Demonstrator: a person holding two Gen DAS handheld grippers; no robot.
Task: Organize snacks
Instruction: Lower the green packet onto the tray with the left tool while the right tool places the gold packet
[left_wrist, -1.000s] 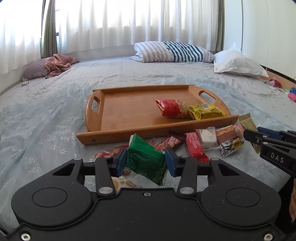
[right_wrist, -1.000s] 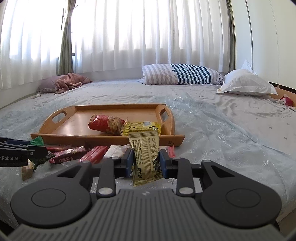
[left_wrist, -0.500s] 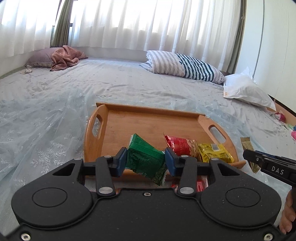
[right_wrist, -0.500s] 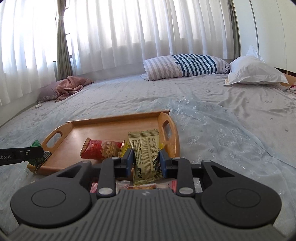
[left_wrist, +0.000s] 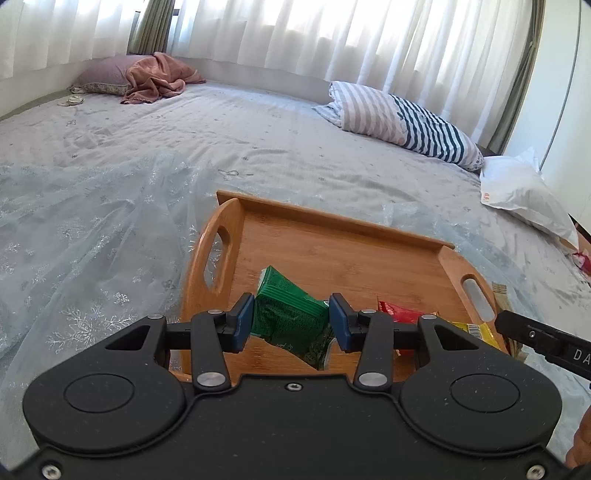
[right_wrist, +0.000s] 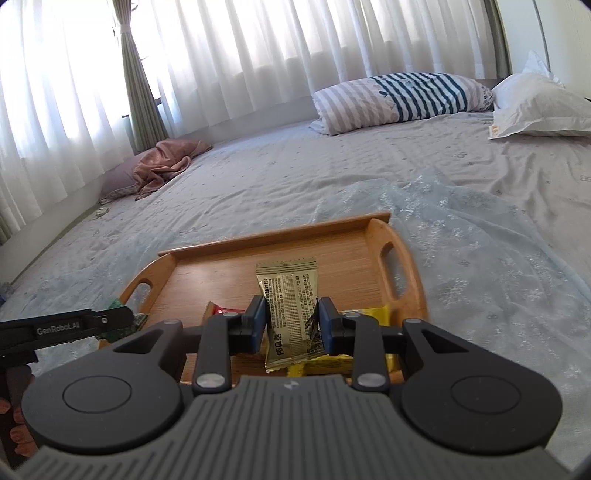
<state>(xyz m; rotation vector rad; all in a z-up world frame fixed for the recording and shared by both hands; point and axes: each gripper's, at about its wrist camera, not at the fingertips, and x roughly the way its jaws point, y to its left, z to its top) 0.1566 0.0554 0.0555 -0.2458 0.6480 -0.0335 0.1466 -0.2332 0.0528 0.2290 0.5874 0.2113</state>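
My left gripper (left_wrist: 291, 320) is shut on a green snack packet (left_wrist: 286, 314), held above the near left part of the wooden tray (left_wrist: 332, 251). My right gripper (right_wrist: 291, 320) is shut on a gold snack packet (right_wrist: 290, 306), upright between the blue pads, over the tray (right_wrist: 258, 266) near its right half. A red packet (left_wrist: 399, 315) and a yellow packet (left_wrist: 480, 332) lie in the tray's near right corner. In the right wrist view they show as a red packet (right_wrist: 218, 309) and a yellow packet (right_wrist: 376, 314) behind the fingers.
The tray sits on a bed with a pale sheet (left_wrist: 92, 221). A striped pillow (left_wrist: 402, 122) and a white pillow (left_wrist: 524, 192) lie at the far side, a pink blanket (left_wrist: 155, 77) at the far left. The other gripper's arm (left_wrist: 546, 339) reaches in from the right.
Both grippers have carried their packets forward from the loose snack pile to over the tray. The pile has dropped out of sight under the grippers, and both views have rolled slightly.
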